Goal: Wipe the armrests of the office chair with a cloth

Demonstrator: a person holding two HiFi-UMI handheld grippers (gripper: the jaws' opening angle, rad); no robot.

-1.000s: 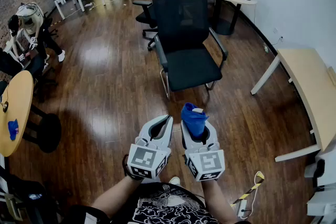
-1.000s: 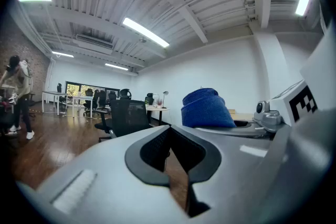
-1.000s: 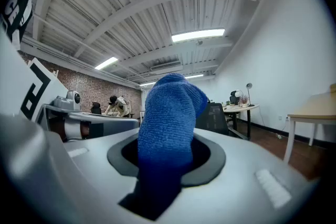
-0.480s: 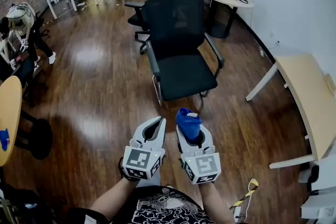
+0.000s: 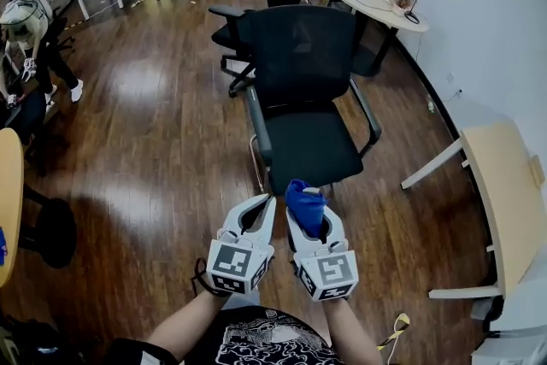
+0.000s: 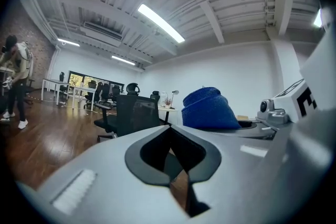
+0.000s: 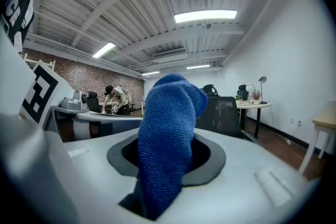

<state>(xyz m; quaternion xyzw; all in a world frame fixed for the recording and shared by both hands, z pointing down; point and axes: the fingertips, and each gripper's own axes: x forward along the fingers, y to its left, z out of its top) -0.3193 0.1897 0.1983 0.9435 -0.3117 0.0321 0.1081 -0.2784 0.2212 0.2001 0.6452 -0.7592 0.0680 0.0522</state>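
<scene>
We are facing the black office chair (image 5: 303,98) standing on the wood floor (image 5: 154,150), with both grippers hovering near its seat front. Our left gripper (image 5: 259,208) is holding its jaws together on nothing, and our right gripper (image 5: 309,218) is pinching the bunched blue cloth (image 5: 303,199).

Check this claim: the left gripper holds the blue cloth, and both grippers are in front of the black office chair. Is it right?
One slip: the right gripper holds the blue cloth, as the right gripper view shows. The left gripper is shut and empty. Both are in front of the black office chair.
</scene>
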